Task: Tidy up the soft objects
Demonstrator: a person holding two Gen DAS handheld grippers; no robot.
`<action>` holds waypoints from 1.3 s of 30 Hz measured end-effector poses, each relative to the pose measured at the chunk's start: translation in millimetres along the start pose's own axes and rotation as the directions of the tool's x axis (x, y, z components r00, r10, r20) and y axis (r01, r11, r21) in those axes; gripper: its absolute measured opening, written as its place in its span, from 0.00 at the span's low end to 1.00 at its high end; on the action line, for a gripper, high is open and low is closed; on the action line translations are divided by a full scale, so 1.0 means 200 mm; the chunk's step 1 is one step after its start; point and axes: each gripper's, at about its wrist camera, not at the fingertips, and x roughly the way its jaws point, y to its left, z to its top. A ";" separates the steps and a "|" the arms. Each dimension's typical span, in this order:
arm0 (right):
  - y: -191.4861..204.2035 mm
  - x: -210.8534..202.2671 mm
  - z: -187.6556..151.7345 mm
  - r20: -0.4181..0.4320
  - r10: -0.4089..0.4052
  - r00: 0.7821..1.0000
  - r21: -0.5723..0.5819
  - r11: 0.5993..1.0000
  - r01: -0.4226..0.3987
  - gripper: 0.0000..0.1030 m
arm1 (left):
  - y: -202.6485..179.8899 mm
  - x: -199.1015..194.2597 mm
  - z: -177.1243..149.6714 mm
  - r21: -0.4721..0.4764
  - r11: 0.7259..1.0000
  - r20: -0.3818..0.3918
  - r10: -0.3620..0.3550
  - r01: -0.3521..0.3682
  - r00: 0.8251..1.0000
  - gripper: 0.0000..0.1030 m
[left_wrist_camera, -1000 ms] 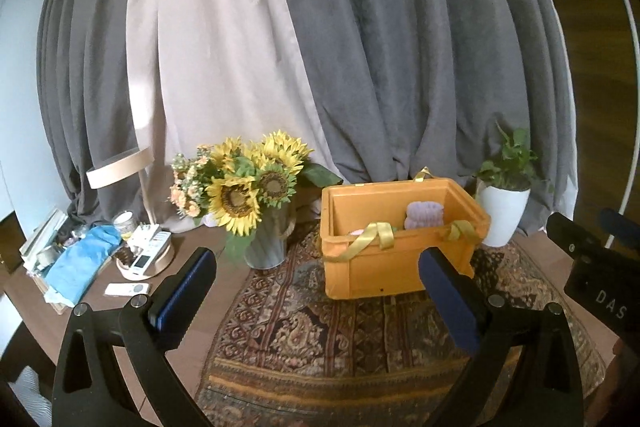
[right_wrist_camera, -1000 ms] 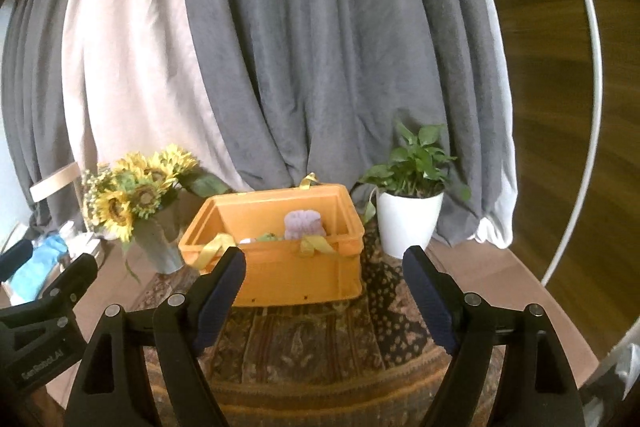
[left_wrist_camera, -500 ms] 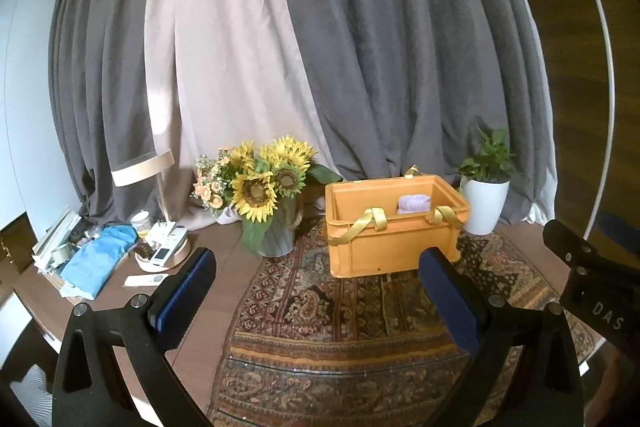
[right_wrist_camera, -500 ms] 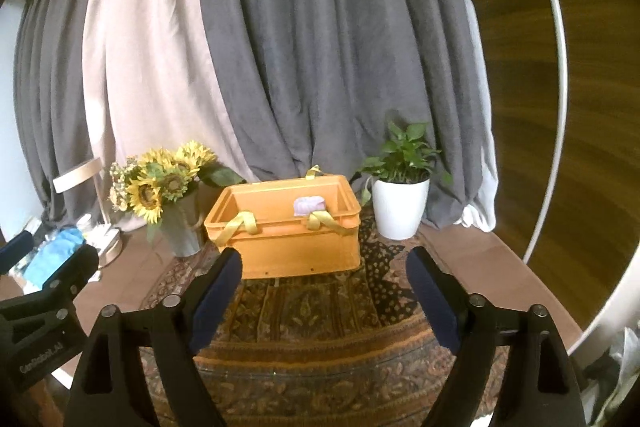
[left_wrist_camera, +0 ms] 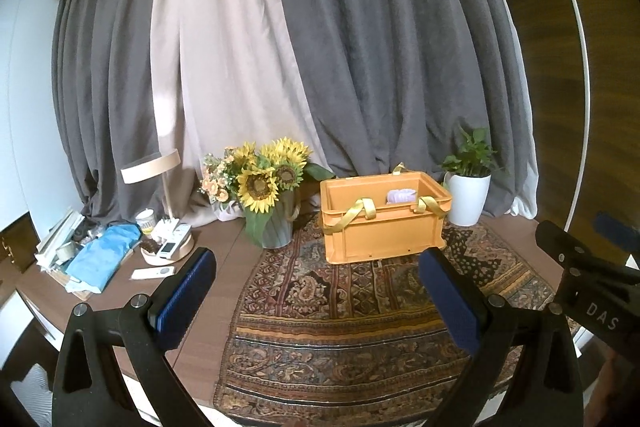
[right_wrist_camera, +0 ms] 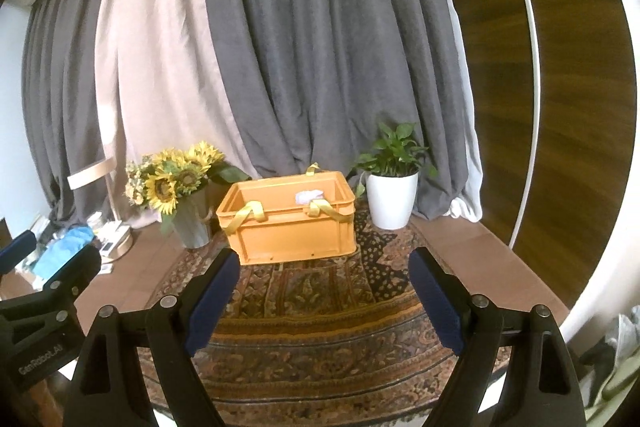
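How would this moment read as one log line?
left gripper: open, empty | right gripper: open, empty | orange crate: on rug, purple soft item inside

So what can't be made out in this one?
- Orange crate contents: both views, the front wall hides all but the lavender soft item.
- Clutter around the blue cloth: left view, too small.
- Pale things at the edge: right view, cut off.

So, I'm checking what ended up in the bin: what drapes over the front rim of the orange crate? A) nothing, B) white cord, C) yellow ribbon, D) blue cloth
C: yellow ribbon hangs in loops over the front rim of the orange crate, while the blue cloth lies far off to the left.
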 end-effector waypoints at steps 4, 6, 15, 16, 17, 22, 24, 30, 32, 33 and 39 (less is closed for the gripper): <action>-0.01 -0.02 0.00 0.002 0.010 1.000 -0.011 1.000 -0.010 0.84 | 0.00 -0.02 0.00 -0.014 1.000 -0.005 -0.004 0.004 1.000 1.00; -0.01 -0.04 0.01 -0.005 0.014 1.000 -0.021 1.000 -0.015 0.84 | -0.01 -0.03 0.00 -0.016 1.000 -0.005 -0.012 0.012 1.000 1.00; -0.03 -0.09 0.02 0.020 0.007 1.000 -0.039 0.999 -0.006 0.84 | -0.02 -0.06 -0.01 -0.016 1.000 -0.006 -0.016 0.016 1.000 1.00; -0.03 -0.10 0.02 0.020 0.008 1.000 -0.039 0.999 -0.007 0.84 | -0.03 -0.07 -0.01 -0.016 1.000 -0.007 -0.016 0.016 1.000 1.00; -0.04 -0.10 0.02 0.020 0.008 1.000 -0.041 0.999 -0.007 0.84 | -0.03 -0.07 -0.01 -0.015 1.000 -0.006 -0.018 0.018 1.000 1.00; -0.04 -0.12 0.02 0.018 0.011 1.000 -0.034 0.999 -0.010 0.84 | -0.03 -0.09 -0.01 -0.014 1.000 -0.005 -0.021 0.021 1.000 1.00; -0.04 -0.12 0.01 0.019 0.009 1.000 -0.034 0.999 -0.008 0.84 | -0.04 -0.09 -0.01 -0.013 1.000 -0.006 -0.023 0.023 1.000 1.00; -0.05 -0.14 0.01 0.015 0.013 1.000 -0.032 0.999 -0.012 0.84 | -0.04 -0.10 -0.01 -0.010 1.000 -0.003 -0.027 0.027 1.000 1.00; -0.05 -0.15 0.01 0.016 0.010 1.000 -0.033 0.999 -0.010 0.84 | -0.04 -0.11 -0.01 -0.010 1.000 0.000 -0.027 0.027 1.000 1.00; -0.06 -0.15 0.01 0.016 0.010 1.000 -0.032 0.999 -0.010 0.84 | -0.04 -0.12 -0.02 -0.010 1.000 0.000 -0.028 0.028 1.000 1.00; -0.07 -0.17 0.00 0.018 0.008 1.000 -0.032 0.999 -0.007 0.84 | -0.05 -0.13 -0.01 -0.010 1.000 0.002 -0.030 0.030 1.000 1.00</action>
